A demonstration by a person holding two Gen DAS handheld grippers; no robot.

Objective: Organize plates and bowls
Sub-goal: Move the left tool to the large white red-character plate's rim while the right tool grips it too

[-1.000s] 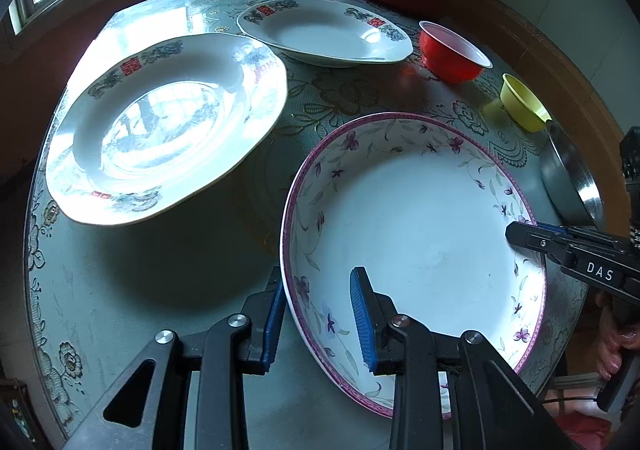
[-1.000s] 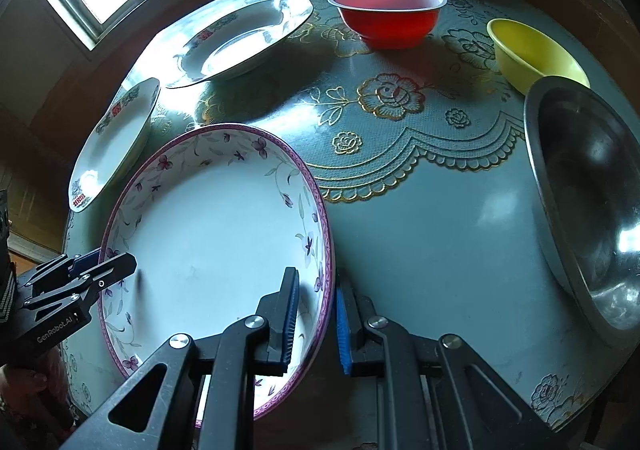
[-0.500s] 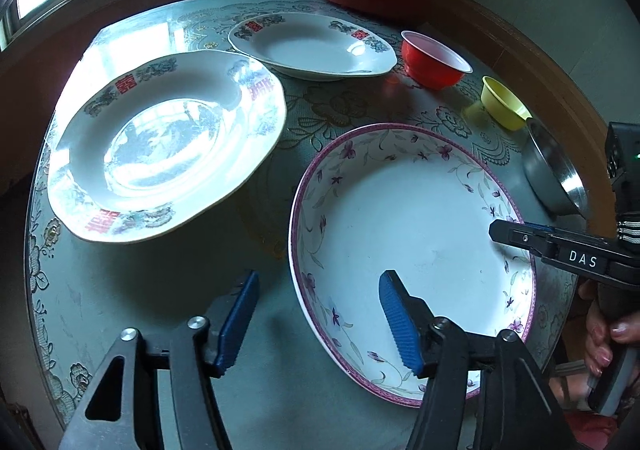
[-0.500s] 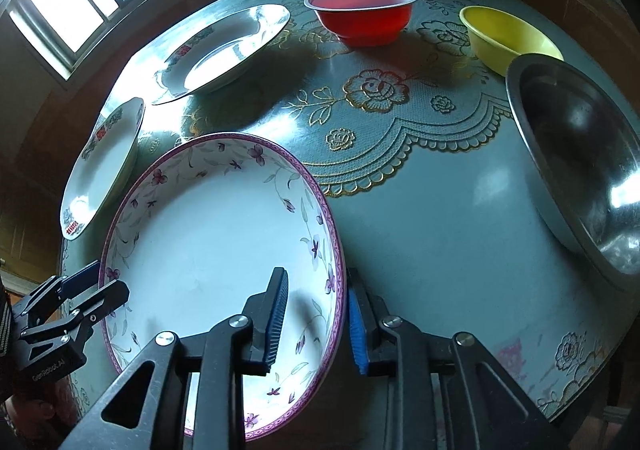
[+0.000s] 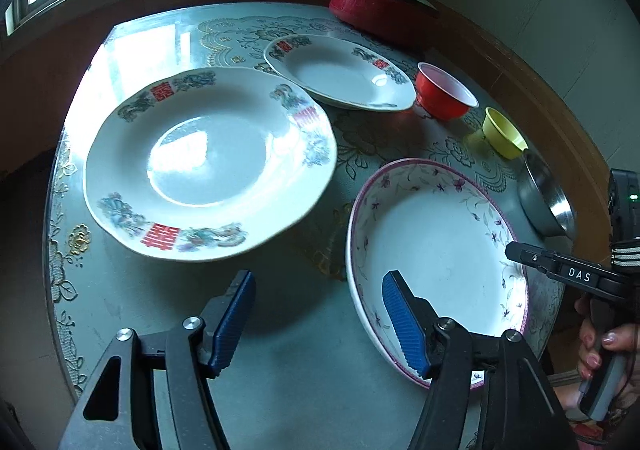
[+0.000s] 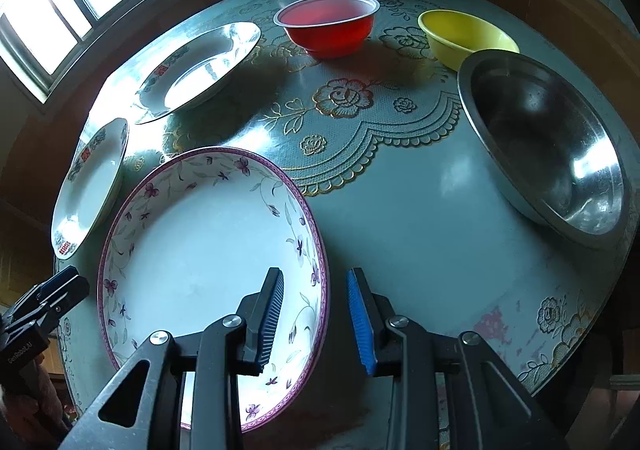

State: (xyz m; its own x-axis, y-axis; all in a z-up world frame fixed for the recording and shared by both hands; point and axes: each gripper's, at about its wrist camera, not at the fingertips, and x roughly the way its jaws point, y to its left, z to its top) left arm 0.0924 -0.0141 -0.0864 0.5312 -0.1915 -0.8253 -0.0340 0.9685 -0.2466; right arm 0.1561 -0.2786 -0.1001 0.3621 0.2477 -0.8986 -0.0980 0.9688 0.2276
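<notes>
Purple-rimmed floral plate (image 6: 192,250) flat beside red-patterned plates (image 5: 208,161).

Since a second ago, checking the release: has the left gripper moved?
Yes. The left gripper, jaws opening, has backed off the purple-rimmed plate toward the red-character plate.

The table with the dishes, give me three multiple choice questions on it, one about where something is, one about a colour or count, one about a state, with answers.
1. Where does the yellow bowl sit?
A. between the red bowl and the steel bowl
B. inside the purple-rimmed plate
C. on the windowsill

2. How many plates are on the table?
A. one
B. three
C. five

3. What is in the steel bowl?
A. the yellow bowl
B. a plate
C. nothing

Answers: 1 A, the right wrist view shows it flanked by those two. 2 B, two white plates with red marks plus the purple-rimmed plate. 3 C, its inside shows only bare metal.
</notes>
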